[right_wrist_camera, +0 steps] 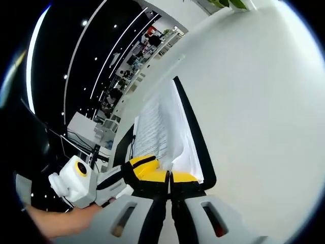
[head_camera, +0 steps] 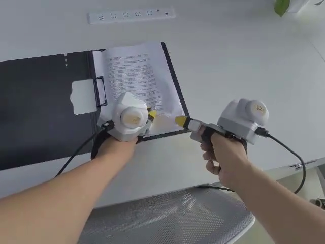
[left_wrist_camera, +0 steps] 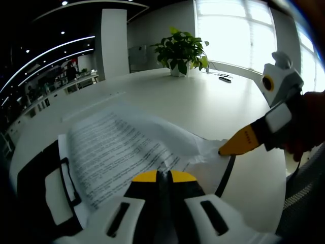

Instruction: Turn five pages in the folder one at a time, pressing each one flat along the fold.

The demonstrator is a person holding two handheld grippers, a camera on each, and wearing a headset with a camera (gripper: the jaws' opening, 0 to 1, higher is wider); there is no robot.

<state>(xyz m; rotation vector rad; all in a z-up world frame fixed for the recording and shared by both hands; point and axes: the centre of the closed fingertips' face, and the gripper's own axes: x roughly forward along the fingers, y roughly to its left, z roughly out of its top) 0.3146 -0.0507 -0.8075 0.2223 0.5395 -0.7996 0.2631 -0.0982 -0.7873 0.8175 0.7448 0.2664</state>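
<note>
Closest up, right gripper point(head_camera: 180, 120) pinches the lifted corner of the top page point(head_camera: 134, 71); left gripper point(head_camera: 151, 115) just beside it, jaws pressed together

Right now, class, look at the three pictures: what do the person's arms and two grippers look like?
Both the left gripper and right gripper have rounded white housings with a round yellow-orange mark, black mid-sections and yellow jaw tips. A black cable trails from each. The arms are bare, with no sleeves in view.
</note>
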